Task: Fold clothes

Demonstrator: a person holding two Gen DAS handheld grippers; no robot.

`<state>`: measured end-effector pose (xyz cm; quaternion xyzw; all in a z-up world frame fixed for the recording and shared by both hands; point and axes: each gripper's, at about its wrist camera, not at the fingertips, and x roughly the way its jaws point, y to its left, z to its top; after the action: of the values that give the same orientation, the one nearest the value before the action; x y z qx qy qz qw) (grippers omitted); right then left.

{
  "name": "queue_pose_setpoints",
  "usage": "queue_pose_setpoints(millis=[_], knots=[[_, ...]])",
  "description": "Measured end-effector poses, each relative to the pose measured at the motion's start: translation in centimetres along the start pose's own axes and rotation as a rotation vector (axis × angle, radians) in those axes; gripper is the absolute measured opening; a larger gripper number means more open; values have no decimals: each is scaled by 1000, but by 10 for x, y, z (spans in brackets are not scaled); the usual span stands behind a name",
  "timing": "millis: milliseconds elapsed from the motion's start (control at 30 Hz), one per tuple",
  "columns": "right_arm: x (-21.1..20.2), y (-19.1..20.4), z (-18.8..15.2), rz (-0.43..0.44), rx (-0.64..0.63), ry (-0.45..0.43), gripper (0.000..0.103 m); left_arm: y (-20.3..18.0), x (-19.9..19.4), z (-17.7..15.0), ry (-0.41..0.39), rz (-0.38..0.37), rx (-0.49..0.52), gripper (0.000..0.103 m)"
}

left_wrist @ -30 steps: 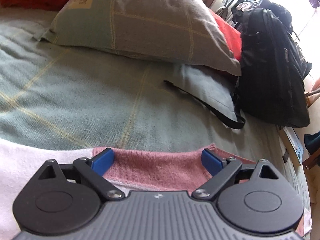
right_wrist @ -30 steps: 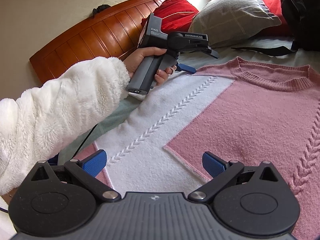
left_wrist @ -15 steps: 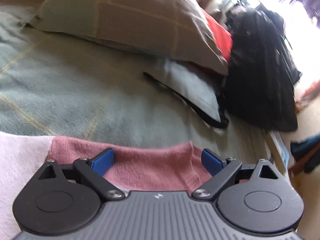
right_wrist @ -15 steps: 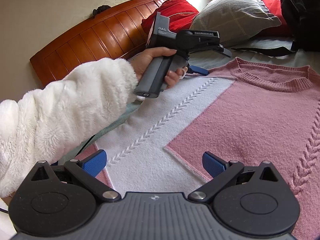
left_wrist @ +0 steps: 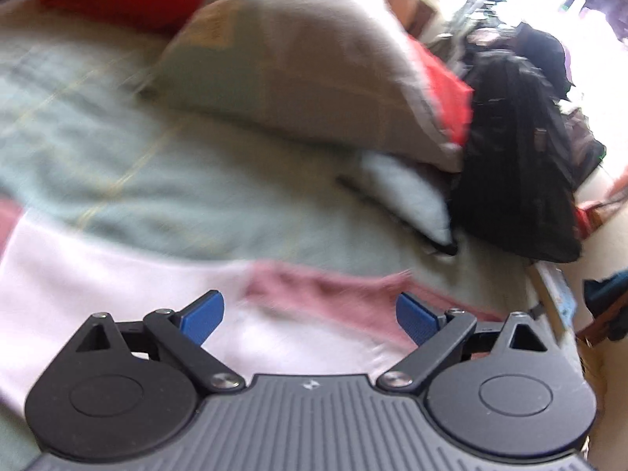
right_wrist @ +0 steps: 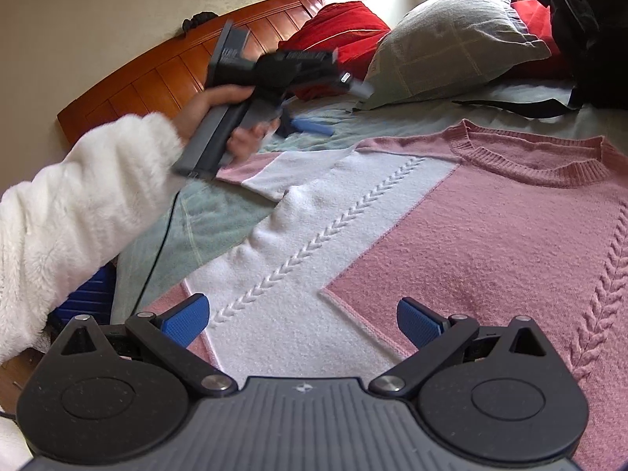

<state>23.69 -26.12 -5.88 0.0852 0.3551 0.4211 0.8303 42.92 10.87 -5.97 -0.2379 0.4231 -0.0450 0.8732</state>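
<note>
Below both wide-spread, empty grippers, left gripper (left_wrist: 310,316) and right gripper (right_wrist: 304,322), lies the flat sweater (right_wrist: 490,235).

A home bedroom: a bed (right_wrist: 219,227) with wooden headboard (right_wrist: 157,78), pillows (right_wrist: 451,43) and a backpack (left_wrist: 514,165).

We see daylight pouring in from the upper right of both views; in the left wrist view that corner is blown out to white. This view is heavily motion-blurred: the grey-green checked pillow (left_wrist: 298,78) and the pink-and-white knitted sweater (left_wrist: 322,298) smear. The right wrist view is sharp on the sweater's cable stitching, though the dark hand-held left gripper (right_wrist: 310,127) blurs. Fisheye bending curves the brown wooden headboard (right_wrist: 157,78).
</note>
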Motion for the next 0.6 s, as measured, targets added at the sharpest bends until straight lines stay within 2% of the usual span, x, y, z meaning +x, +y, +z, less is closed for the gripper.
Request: queue_pose_setpoints(millis=[133, 333, 467, 533, 600], knots=[[2, 1, -1, -8, -9, 7, 103, 34, 3, -13, 12, 57, -59, 94], [3, 0, -1, -10, -3, 8, 103, 66, -21, 1, -64, 194, -120, 93], [3, -1, -1, -8, 1, 8, 103, 69, -36, -3, -66, 88, -140, 94], [3, -1, -1, -11, 1, 9, 103, 69, -35, -11, -28, 47, -133, 94], [3, -1, -1, -15, 0, 10, 103, 71, -32, -22, 21, 36, -140, 94]])
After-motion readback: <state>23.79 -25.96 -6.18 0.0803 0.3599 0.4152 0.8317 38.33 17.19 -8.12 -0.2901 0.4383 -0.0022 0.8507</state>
